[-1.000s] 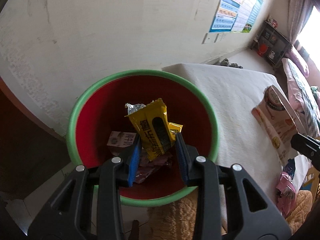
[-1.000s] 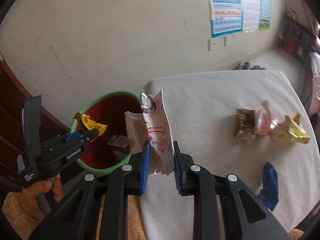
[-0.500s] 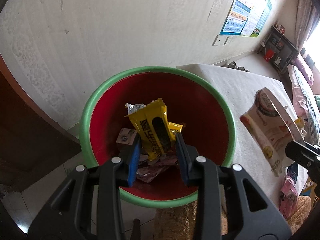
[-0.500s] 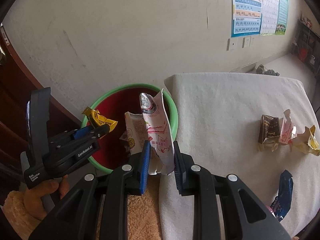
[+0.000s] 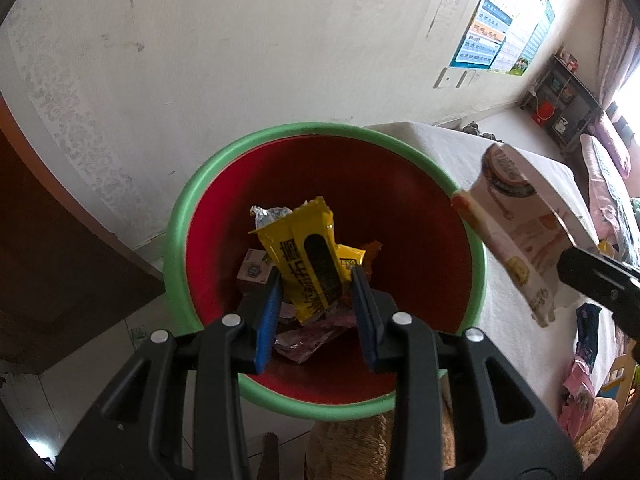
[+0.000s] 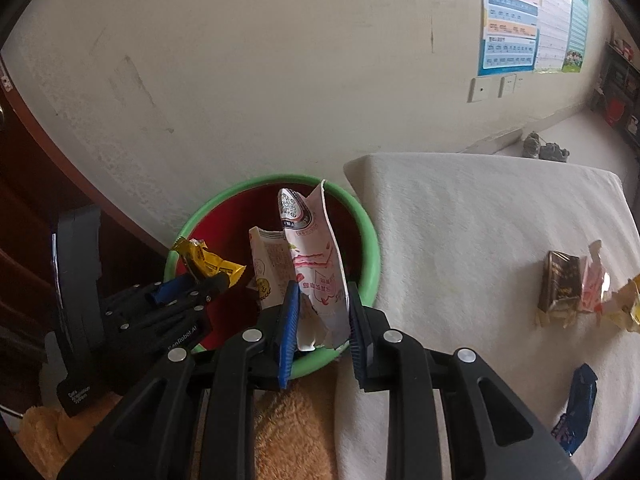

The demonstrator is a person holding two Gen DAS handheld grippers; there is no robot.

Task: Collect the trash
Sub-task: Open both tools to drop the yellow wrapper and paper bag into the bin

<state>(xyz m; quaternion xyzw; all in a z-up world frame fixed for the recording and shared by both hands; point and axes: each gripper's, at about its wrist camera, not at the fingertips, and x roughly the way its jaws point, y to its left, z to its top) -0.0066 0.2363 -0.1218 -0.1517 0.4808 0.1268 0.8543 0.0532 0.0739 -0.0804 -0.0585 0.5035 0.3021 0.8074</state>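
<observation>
Holding both loads over the red bin (image 5: 192, 240), at frame centre in the left view, we release one at a time; the left tongs (image 5: 316, 312) are clamped on the yellow wrapper (image 5: 308, 264), the right tongs (image 6: 320, 312) on the white pouch (image 6: 316, 268); we part each pair only once its load sits inside the green rim; more wrappers (image 6: 560, 288) wait on the worktop (image 6: 460, 220) at right.

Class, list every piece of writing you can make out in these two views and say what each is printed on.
"GenRobot.AI": side of the left gripper, first letter partly hidden.
"Data" plus smaller lines: its handle label, too small to read.
Yellow wrapper: large Chinese characters, not legible to me.
White and pink pouch: QR code and Chinese print, too blurred.
Wall posters: too small.
</observation>
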